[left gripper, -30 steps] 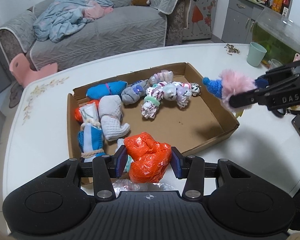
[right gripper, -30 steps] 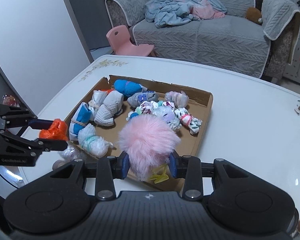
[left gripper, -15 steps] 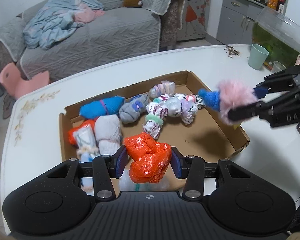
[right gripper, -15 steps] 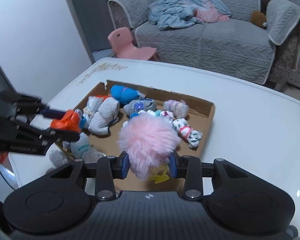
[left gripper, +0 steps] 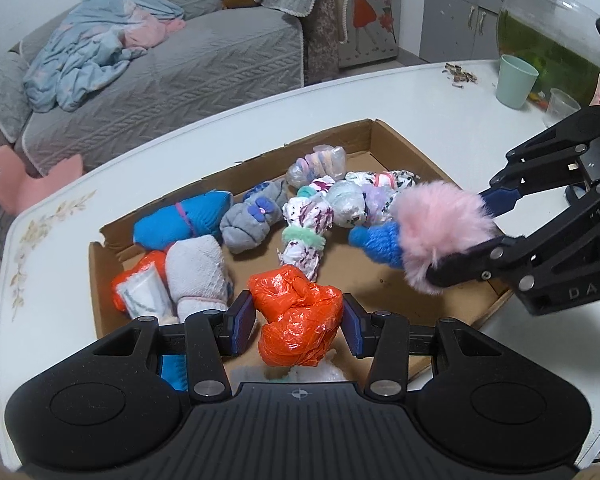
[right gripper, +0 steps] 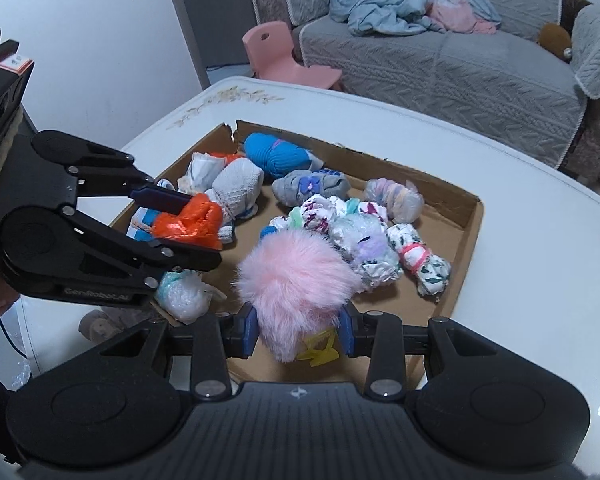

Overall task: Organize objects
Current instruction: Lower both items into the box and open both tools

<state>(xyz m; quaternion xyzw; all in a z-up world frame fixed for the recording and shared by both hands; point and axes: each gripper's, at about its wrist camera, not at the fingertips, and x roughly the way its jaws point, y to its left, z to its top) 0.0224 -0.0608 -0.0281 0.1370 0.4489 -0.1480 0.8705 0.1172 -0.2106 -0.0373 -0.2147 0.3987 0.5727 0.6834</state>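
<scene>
The cardboard box [left gripper: 384, 136] lies flat on the white table [left gripper: 52, 300], its low walls open at the top. Bundles fill its left and middle: a blue roll [left gripper: 180, 224], a grey sock bundle [left gripper: 248, 226], a white towel roll [left gripper: 198, 272] and patterned wraps [left gripper: 306, 220]. The bare cardboard floor toward the right front corner leaves free room. The left gripper [left gripper: 299, 320] hangs over the box's near edge, its 2 pads clamped on an orange plastic bundle [left gripper: 296, 316]. Further right, the right gripper [right gripper: 296, 330] pinches a pink fluffy toy [right gripper: 296, 280] with a blue knitted end [left gripper: 376, 242] over the box's right side. A green cup [left gripper: 515, 82] stands well apart near the table's far right edge.
</scene>
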